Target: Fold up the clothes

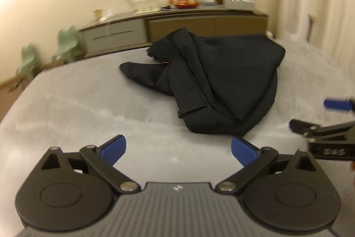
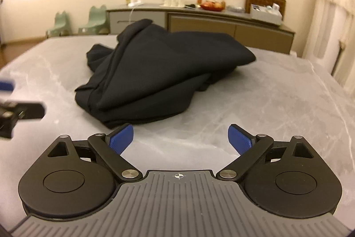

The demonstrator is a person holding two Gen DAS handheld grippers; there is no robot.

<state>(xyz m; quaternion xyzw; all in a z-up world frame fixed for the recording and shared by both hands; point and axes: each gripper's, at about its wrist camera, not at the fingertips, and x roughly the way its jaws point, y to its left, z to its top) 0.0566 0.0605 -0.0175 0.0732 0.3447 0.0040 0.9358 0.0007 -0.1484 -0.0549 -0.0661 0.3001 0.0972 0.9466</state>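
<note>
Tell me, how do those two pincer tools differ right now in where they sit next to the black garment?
The left gripper has the black garment ahead and off to its right, while the right gripper has it ahead and to its left. The left gripper's view is blurred; the right gripper's view is sharp. Both have blue pads, stand wide open, hold nothing and hover over the grey marbled table, near the garment's closest edge.

left wrist: low over table (image 1: 66,103), facing sideboard (image 1: 177,21) | right wrist: same | shared: black garment (image 2: 159,72)
</note>
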